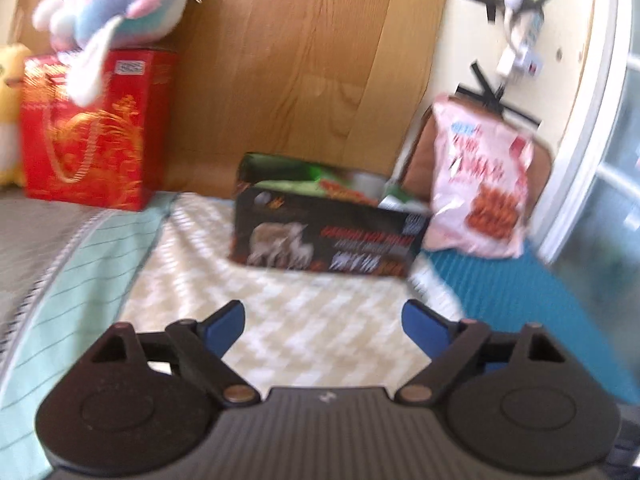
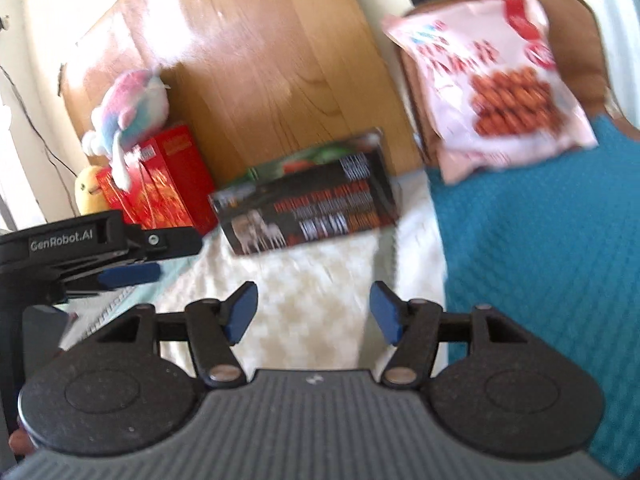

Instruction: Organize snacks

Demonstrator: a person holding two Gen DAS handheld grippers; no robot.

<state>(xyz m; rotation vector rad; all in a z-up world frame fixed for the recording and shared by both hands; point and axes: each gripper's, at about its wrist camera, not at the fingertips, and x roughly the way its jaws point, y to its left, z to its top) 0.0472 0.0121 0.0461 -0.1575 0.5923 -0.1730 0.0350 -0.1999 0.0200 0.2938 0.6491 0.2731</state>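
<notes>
Your left gripper (image 1: 323,326) and right gripper (image 2: 313,312): jaws apart, empty, aimed at black snack box (image 1: 326,236); pink snack bag (image 1: 482,178) propped against cushion, likely awaiting sorting.

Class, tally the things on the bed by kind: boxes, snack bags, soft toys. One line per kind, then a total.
Boxes: 2 (black box, red box)
Snack bags: 1 (pink bag)
Soft toys: 2 (pastel toy, yellow toy)
Total: 5
</notes>
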